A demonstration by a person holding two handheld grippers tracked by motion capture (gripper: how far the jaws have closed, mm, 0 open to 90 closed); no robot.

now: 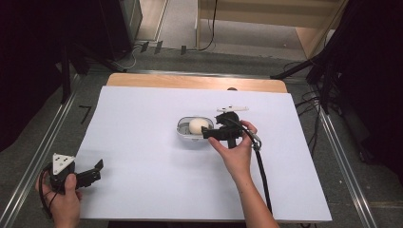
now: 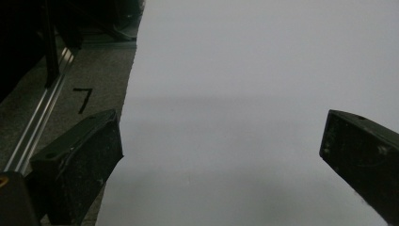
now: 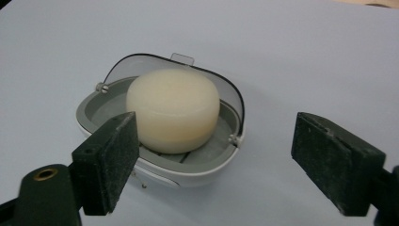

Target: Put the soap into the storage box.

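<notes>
We read one marking: a hand-drawn black "7" on the grey floor, left of the white table. No brand or label is legible on the soap dish, our landmark.

Nearest us, well to the dish's left and at the table's near left corner, the left gripper lies low in the left hand, pointing across the sheet. Its jaws stand spread wide with nothing between them.

Farther in, just right of the dish, the right hand holds the right gripper level, pointing at the dish. Its jaws are released, grasping nothing.

The round cream soap sits in the dish at mid-table, with the clear lid raised behind it.
</notes>
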